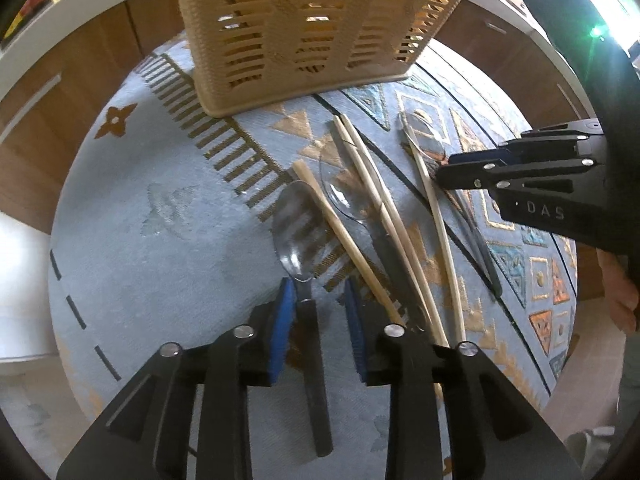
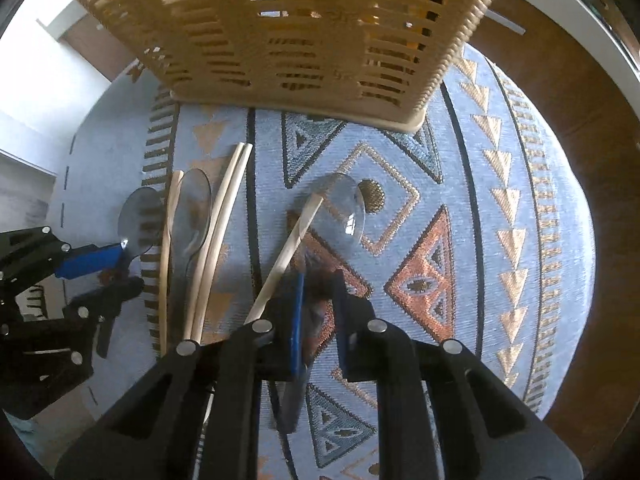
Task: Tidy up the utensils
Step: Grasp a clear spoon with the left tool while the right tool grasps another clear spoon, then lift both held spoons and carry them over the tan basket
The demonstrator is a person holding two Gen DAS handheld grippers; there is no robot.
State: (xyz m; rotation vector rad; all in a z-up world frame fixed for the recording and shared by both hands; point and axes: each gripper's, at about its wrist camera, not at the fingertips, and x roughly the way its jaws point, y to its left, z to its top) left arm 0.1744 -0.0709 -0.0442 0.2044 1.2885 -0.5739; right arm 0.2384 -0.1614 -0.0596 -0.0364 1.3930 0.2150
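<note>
A tan slotted utensil basket stands at the far side of the round table; it also fills the top of the right wrist view. My left gripper is open, its blue pads either side of the dark handle of a clear spoon lying on the cloth. My right gripper is open around the handle of another clear spoon, beside one chopstick. Several wooden chopsticks and a third clear spoon lie between the two grippers. The right gripper shows at the right of the left wrist view.
The table wears a blue cloth with orange and teal triangle patterns. Brown wooden cabinets with a white counter ring the table. The table edge drops off close behind both grippers.
</note>
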